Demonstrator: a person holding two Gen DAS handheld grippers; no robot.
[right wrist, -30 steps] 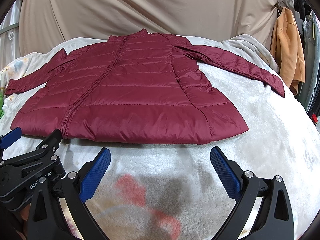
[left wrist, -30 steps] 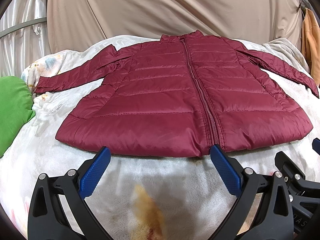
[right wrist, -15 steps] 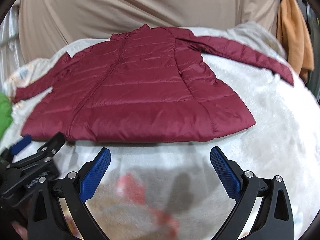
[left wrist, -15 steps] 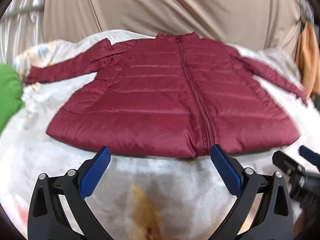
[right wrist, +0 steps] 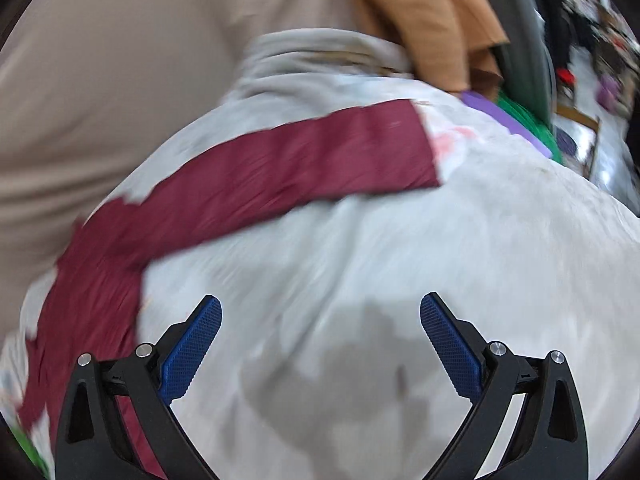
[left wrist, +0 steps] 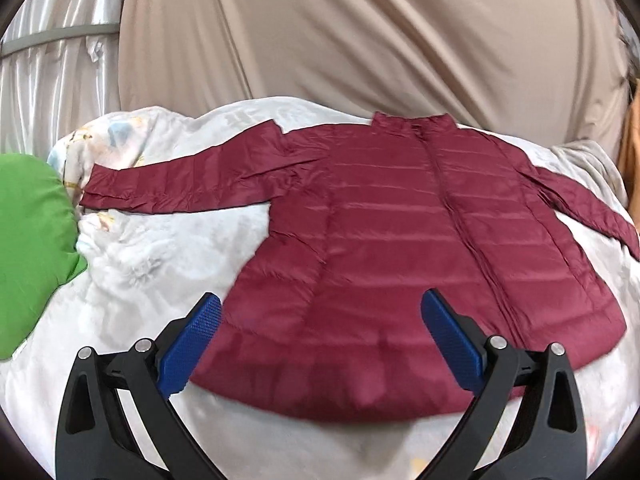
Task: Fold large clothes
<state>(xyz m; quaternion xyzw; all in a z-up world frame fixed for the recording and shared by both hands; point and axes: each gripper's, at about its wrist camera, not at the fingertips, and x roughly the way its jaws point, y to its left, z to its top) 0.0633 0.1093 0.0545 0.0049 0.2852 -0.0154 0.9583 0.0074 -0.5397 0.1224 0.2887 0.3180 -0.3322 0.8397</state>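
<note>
A maroon quilted jacket (left wrist: 400, 248) lies flat and zipped on a white blanket (left wrist: 160, 248), collar at the far side, both sleeves spread out. My left gripper (left wrist: 320, 344) is open and empty, its blue pads hovering over the jacket's lower left hem. In the right wrist view the jacket's right sleeve (right wrist: 280, 176) stretches across the blanket (right wrist: 440, 264), its cuff at the right. My right gripper (right wrist: 320, 344) is open and empty above bare blanket, nearer to me than the sleeve. This view is blurred.
A green cushion (left wrist: 32, 248) sits at the left edge of the bed. A beige sheet (left wrist: 360, 40) hangs behind. An orange garment (right wrist: 424, 20) hangs at the right, with purple and green items (right wrist: 516, 120) below it.
My left gripper has moved forward and left over the jacket's hem. My right gripper has swung far to the right, toward the right sleeve; the jacket body has left its view.
</note>
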